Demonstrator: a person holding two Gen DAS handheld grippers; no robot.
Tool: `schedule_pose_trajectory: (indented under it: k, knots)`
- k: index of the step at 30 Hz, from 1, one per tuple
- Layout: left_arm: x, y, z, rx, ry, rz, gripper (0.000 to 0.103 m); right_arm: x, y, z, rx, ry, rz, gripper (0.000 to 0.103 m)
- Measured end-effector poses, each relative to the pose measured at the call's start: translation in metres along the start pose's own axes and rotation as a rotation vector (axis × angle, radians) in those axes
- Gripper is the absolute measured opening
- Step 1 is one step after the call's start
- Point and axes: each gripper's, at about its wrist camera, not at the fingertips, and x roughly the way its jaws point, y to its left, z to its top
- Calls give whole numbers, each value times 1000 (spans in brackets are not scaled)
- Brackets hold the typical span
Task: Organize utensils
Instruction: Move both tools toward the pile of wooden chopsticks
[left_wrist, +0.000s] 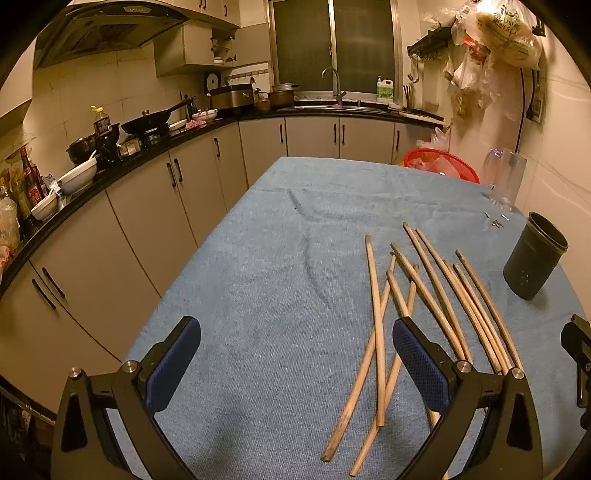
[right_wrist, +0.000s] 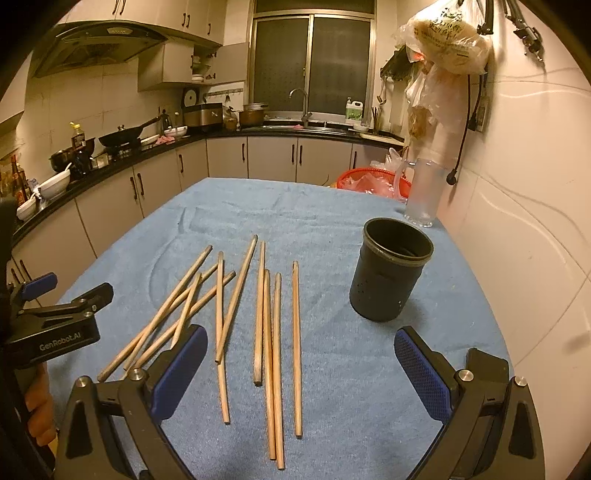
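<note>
Chopsticks (right_wrist: 266, 332) lay scattered on the blue cloth (right_wrist: 351, 387) closest to the cameras, loose and untouched, some crossing one another on the left of the heap and four lying nearly parallel on the right. Just beyond them, to the right, stood the dark holder (right_wrist: 388, 273), upright and open-mouthed. The right hand-held gripper (right_wrist: 301, 373) hovered over the near ends with its jaws spread wide, gripping nothing; the left hand-held gripper (left_wrist: 295, 365) was likewise spread and empty, beside the crossed sticks.

To do it well, I judged, one of the parallel sticks should be pinched near its middle, so it would not swing, then tipped upright over the holder.

Around them the surface (left_wrist: 258, 258) had plenty of bare cloth to the left, but the wall pressed close on the right, where a clear jug (right_wrist: 423, 192) and a red basket (right_wrist: 369, 181) stood behind the holder.
</note>
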Motion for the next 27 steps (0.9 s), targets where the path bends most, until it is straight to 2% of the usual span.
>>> schedule_pose_trajectory:
  k: [13, 20, 27]
  knots:
    - [-3, -1, -1, 8, 15, 6, 103, 2, 2, -2, -9, 14, 14, 102]
    - [-7, -2, -1, -5, -24, -5, 103, -4, 0, -3, 2, 6, 18, 102]
    - [-30, -3, -1, 2, -83, 0, 103, -24, -4, -4, 16, -40, 21, 102]
